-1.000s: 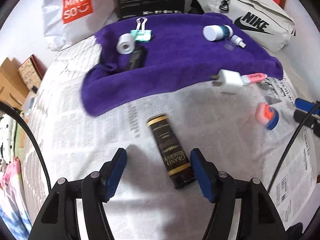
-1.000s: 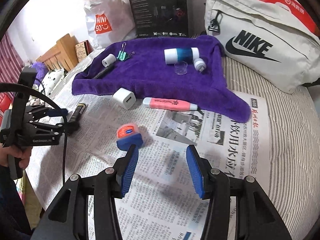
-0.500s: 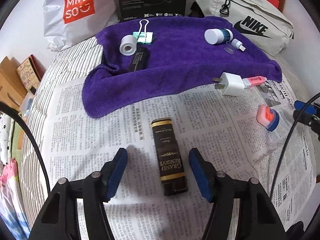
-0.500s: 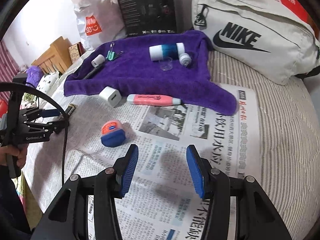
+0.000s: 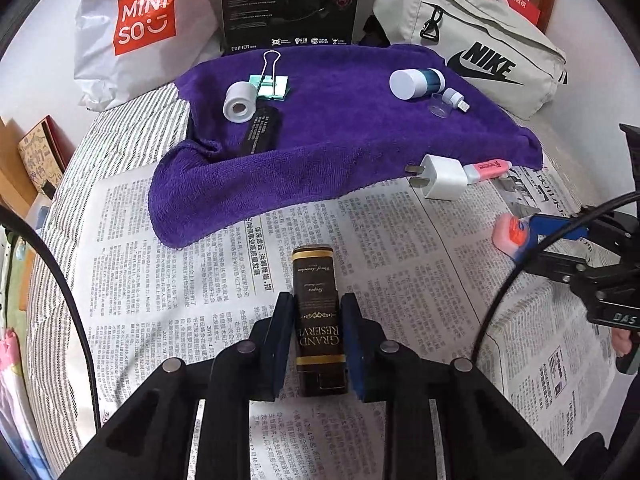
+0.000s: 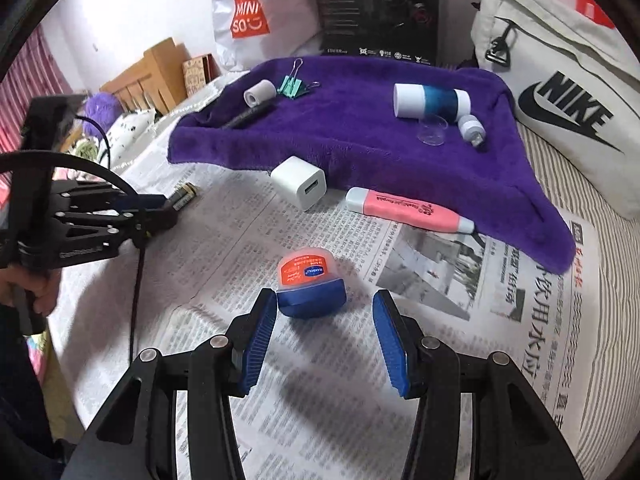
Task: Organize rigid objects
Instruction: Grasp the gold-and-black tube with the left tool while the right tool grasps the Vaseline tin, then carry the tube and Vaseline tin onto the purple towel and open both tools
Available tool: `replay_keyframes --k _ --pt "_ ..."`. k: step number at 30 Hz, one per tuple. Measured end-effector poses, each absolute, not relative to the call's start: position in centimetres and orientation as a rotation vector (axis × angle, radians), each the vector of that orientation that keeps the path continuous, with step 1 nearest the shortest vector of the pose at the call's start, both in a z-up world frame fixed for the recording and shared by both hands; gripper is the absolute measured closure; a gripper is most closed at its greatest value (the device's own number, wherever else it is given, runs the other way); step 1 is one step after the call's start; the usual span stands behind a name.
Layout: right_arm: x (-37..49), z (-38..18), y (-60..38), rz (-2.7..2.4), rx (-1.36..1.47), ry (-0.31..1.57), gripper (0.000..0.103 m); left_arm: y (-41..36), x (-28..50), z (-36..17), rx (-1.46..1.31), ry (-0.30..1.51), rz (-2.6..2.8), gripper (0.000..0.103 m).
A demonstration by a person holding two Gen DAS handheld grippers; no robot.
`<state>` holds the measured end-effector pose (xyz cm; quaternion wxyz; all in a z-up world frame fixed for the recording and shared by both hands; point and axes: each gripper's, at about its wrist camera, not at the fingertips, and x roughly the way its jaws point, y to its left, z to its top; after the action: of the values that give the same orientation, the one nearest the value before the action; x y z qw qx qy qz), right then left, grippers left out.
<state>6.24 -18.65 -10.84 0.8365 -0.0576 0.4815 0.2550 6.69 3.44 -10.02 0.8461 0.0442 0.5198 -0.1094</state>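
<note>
A dark "Grand Reserve" box (image 5: 314, 268) lies on the newspaper (image 5: 400, 280). My left gripper (image 5: 317, 300) is shut on it, with a pad pressed on each long side. My right gripper (image 6: 324, 299) stands open, low over the paper. A small jar (image 6: 310, 284) with an orange lid and blue base sits between its fingertips, close to the left one, and I cannot tell if they touch. A white charger (image 6: 299, 182) and a pink highlighter (image 6: 404, 210) lie at the edge of the purple towel (image 6: 360, 148). On the towel are a tape roll (image 5: 239, 103), a binder clip (image 5: 272, 84) and a white-blue bottle (image 5: 416, 82).
A white Miniso bag (image 5: 132, 36), a black carton (image 5: 288, 0) and a grey Nike bag (image 5: 480, 52) stand behind the towel. A flat black item (image 5: 260, 130), a clear cup (image 6: 432, 132) and a small white cap (image 6: 472, 128) also lie on the towel. Striped bedding surrounds the newspaper.
The left jaws have closed onto the dark box, which now lies straight between them. The right gripper has moved in so the jar sits between its open fingers.
</note>
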Motion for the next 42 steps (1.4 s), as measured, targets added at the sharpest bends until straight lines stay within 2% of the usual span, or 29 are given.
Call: replay_keyframes --k 7,11,16,24,42 --pt "6.7 -11.6 -16.9 0.542 -0.191 0.991 0.053 3.5 6.6 -9.9 0.089 1.099 -0.242 0.08" --pt "7.0 -11.6 -16.8 0.521 -0.209 0.981 0.066 3.8 6.5 -10.0 0.071 1.09 -0.253 0.08" --pt "7.2 -11.4 -18.5 0.468 -0.199 0.993 0.066 5.2 6.2 -10.1 -0.002 1.072 -0.281 0.08" --pt "6.6 -11.6 -20.0 0.444 -0.157 0.984 0.066 2.8 6.6 -10.2 0.17 1.101 -0.236 0.079" --pt "6.6 -10.5 -20.7 0.497 -0.114 0.976 0.066 3.2 7.1 -9.2 0.136 1.119 -0.26 0.08"
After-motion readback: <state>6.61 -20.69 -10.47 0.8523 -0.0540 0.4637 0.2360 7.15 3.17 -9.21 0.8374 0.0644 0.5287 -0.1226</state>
